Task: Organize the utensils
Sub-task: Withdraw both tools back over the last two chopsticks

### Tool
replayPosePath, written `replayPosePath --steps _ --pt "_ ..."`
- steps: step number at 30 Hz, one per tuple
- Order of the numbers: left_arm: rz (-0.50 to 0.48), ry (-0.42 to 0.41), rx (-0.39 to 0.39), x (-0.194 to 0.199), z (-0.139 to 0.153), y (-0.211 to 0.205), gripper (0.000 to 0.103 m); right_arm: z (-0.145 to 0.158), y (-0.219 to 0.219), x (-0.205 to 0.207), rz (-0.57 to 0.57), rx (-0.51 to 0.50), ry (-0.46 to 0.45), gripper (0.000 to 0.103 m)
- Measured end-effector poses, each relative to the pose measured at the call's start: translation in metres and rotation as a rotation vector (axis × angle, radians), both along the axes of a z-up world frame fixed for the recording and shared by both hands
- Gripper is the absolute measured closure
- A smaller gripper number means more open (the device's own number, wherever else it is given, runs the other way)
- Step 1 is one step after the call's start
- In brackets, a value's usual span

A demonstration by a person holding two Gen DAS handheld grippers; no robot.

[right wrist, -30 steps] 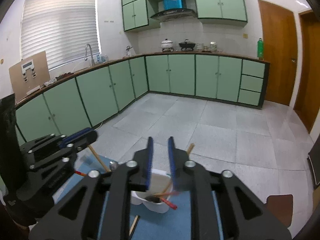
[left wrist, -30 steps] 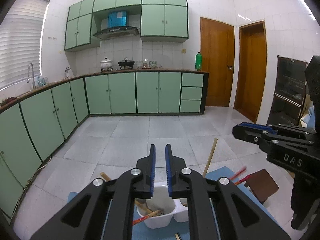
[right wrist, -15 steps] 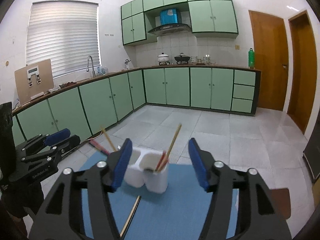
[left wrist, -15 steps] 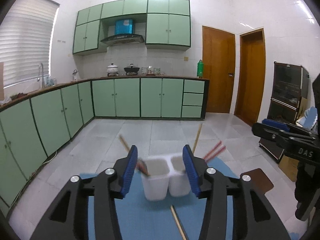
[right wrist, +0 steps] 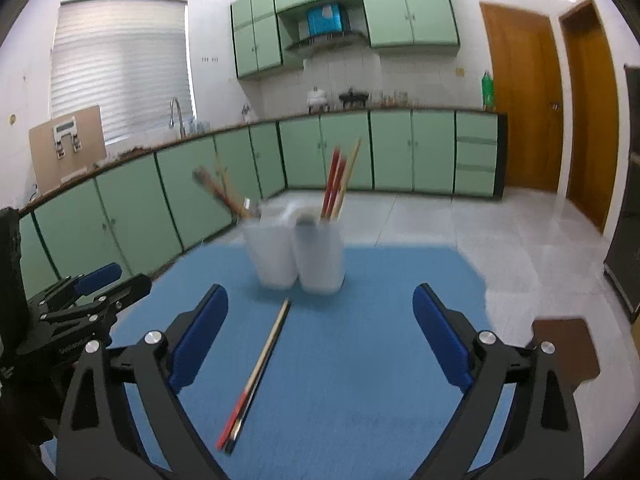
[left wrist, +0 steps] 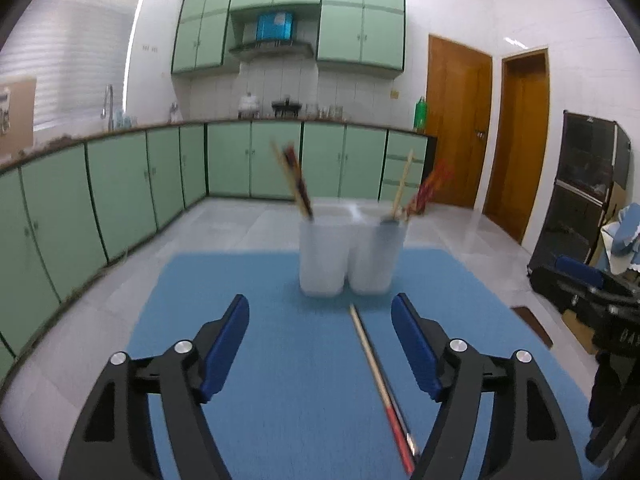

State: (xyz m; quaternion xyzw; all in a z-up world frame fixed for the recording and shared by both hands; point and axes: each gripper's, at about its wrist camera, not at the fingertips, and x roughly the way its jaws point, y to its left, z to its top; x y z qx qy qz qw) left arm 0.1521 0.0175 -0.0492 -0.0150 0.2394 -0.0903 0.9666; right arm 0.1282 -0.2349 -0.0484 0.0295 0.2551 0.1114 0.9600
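Observation:
A white two-cup utensil holder [left wrist: 350, 254] [right wrist: 298, 254] stands on a blue mat [left wrist: 280, 360] [right wrist: 360, 360]. Chopsticks [left wrist: 296, 182] lean out of its left cup, and more chopsticks [right wrist: 340, 178] out of its right one. A loose pair of chopsticks [left wrist: 380, 380] [right wrist: 260, 368] lies flat on the mat in front of the holder. My left gripper [left wrist: 320, 320] hovers over the mat, its jaws opening, with nothing held. My right gripper [right wrist: 320, 312] is likewise opening and empty. Each gripper shows at the edge of the other's view.
The mat's far edge drops to a tiled kitchen floor. Green cabinets [left wrist: 120, 200] run along the left and back walls. A brown square pad [right wrist: 568, 348] lies off the mat's right side. Two wooden doors [right wrist: 520, 100] stand at the right.
Both grippers went from shut to wide open and dropped lower and back from the holder. The holder now stands farther ahead, and the loose chopsticks have come into view on the mat.

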Motion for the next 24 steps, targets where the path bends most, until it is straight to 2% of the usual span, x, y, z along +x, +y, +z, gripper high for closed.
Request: replayPosePath --steps 4,11,24 --pt "0.005 0.075 0.030 -0.006 -0.026 0.003 0.027 -0.027 0.011 -0.003 0.001 -0.015 0.079 0.009" --pt "0.029 0.193 0.075 -0.013 -0.062 0.008 0.027 -0.059 0.026 -0.004 0.008 -0.032 0.181 0.009" --pt "0.069 0.300 0.096 -0.014 -0.086 0.018 0.027 -0.096 0.043 -0.009 0.035 -0.058 0.321 0.009"
